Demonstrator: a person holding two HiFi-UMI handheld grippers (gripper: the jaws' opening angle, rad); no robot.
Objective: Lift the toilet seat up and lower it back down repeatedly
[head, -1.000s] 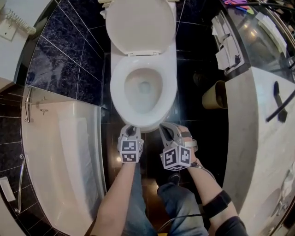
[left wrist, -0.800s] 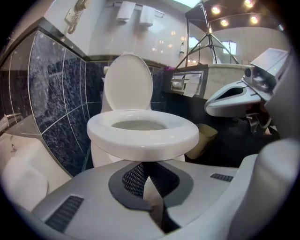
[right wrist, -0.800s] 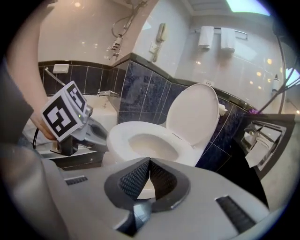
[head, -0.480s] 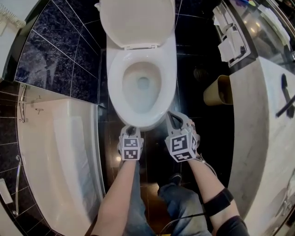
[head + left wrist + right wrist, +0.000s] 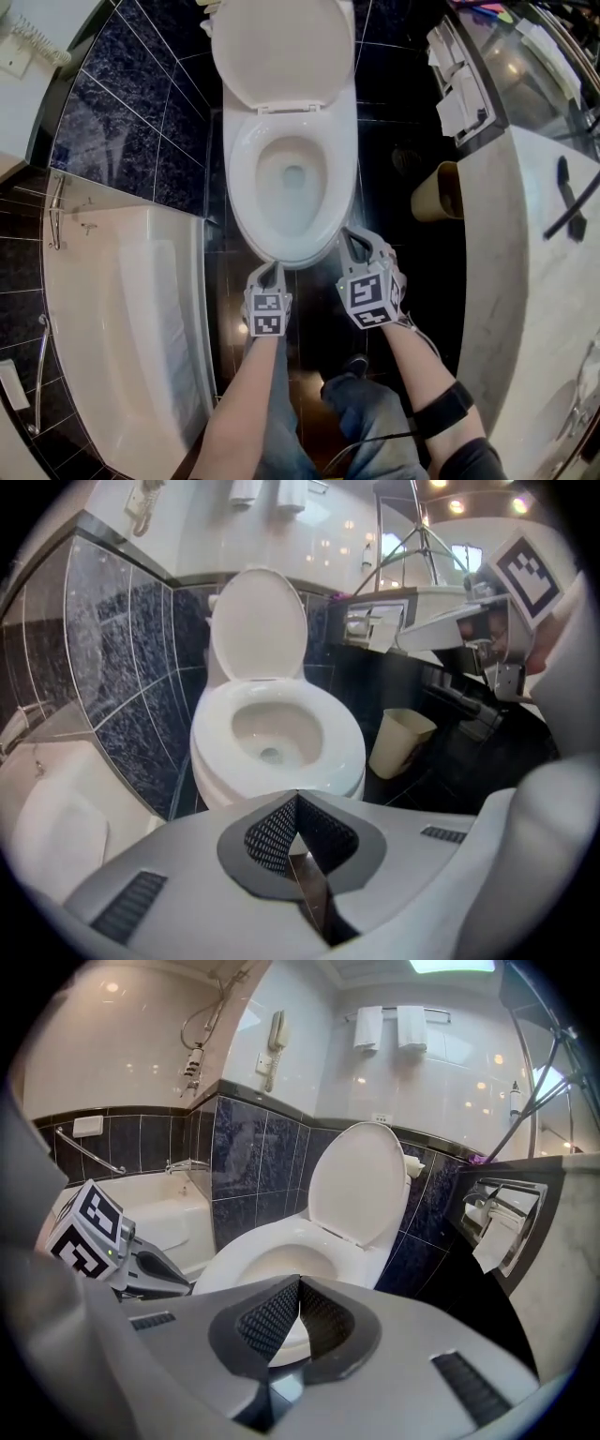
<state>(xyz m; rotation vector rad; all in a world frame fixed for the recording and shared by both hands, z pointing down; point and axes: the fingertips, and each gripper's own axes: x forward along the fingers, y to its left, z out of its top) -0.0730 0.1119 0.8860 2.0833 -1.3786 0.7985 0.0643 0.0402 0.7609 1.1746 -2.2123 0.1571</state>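
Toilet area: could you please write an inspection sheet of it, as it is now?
Surface: dark glossy tiled floor.
Job's things: toilet lid is up; seat seems to lie down on the bowl.
Clutter: tan bin to the right of the toilet; paper holder on the counter's side.
Grippers: left gripper and right gripper are both shut and empty, at the bowl's front.
Cables: thin black cable by the person's legs.
Surroundings: bathtub on the left, counter on the right.
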